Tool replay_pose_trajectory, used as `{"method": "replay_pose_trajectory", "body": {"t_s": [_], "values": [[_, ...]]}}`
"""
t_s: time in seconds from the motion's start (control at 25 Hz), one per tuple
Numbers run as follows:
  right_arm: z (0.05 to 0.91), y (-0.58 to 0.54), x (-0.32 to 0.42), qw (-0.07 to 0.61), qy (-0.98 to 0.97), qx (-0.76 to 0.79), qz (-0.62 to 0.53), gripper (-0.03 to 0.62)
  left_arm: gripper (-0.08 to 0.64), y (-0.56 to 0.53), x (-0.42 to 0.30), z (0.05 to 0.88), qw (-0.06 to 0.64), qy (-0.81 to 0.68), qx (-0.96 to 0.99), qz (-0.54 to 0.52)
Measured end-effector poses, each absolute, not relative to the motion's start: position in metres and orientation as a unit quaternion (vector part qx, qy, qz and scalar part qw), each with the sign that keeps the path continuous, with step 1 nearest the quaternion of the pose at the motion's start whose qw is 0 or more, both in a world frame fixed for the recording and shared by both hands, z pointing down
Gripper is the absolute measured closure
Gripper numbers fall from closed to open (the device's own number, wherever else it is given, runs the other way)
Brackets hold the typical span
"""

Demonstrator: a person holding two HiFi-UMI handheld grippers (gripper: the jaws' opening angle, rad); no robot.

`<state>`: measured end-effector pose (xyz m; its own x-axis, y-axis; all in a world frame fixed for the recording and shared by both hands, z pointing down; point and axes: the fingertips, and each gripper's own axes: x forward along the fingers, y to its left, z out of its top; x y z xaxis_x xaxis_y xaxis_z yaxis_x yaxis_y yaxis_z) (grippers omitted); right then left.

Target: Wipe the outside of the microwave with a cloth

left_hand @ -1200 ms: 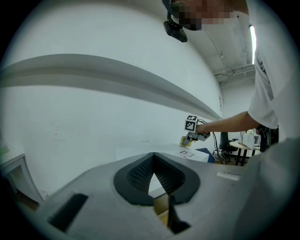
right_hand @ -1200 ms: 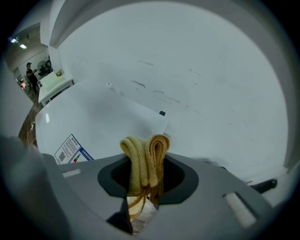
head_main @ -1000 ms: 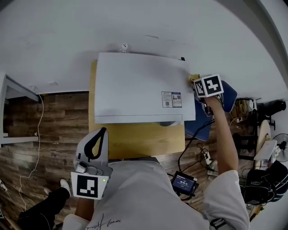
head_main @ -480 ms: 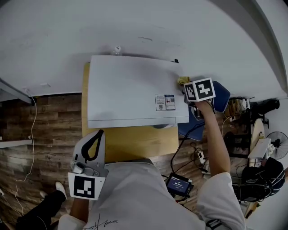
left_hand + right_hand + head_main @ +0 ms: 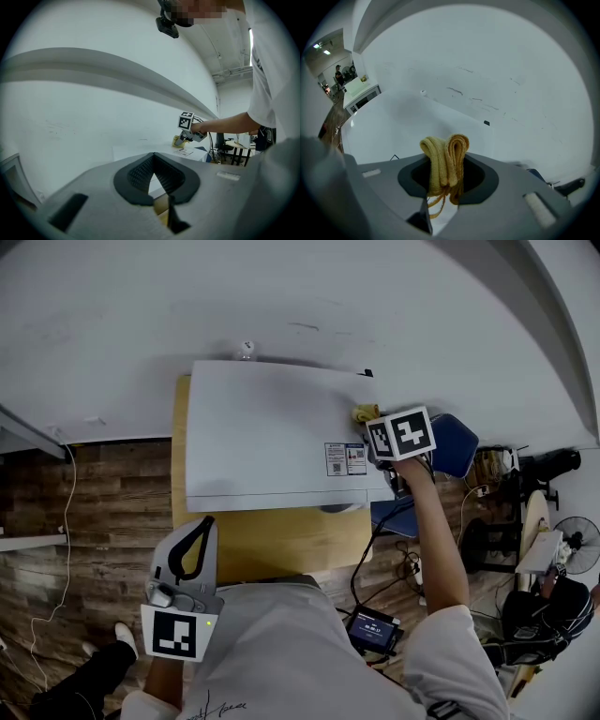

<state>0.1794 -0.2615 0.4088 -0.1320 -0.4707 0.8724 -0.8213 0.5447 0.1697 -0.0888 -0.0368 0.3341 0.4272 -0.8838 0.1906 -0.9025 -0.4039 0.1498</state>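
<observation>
The white microwave [image 5: 272, 432] stands on a wooden table [image 5: 281, 535] against the wall. My right gripper [image 5: 375, 423] is over the right edge of its top, shut on a folded yellow cloth [image 5: 364, 413]. In the right gripper view the cloth [image 5: 443, 161] stands pinched between the jaws of the right gripper [image 5: 446, 174], above the microwave's white top [image 5: 408, 122]. My left gripper [image 5: 192, 542] is held low in front of the table, shut on nothing. The left gripper view shows its pads [image 5: 140, 171] meeting at the tips of the left gripper [image 5: 153, 157], with the right gripper [image 5: 182, 138] far off.
A label sticker [image 5: 345, 458] lies on the microwave's top near the right gripper. A blue chair [image 5: 455, 442] stands right of the table. Cables and a black device with a lit display [image 5: 373, 624] lie on the wood floor at right.
The right gripper has carried the cloth left, from beside the microwave's right edge onto its top. The left gripper has stayed low in front of the table.
</observation>
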Motion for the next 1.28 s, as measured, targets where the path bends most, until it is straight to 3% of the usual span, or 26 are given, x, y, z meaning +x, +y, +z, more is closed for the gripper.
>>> {"method": "replay_pose_trajectory", "body": {"t_s": [1.28], "values": [[0.409,-0.227,-0.013,0.425,-0.828,0.304,0.203,0.469,0.565,-0.031,-0.11,0.337,0.119,-0.544,0.83,0.036]]}}
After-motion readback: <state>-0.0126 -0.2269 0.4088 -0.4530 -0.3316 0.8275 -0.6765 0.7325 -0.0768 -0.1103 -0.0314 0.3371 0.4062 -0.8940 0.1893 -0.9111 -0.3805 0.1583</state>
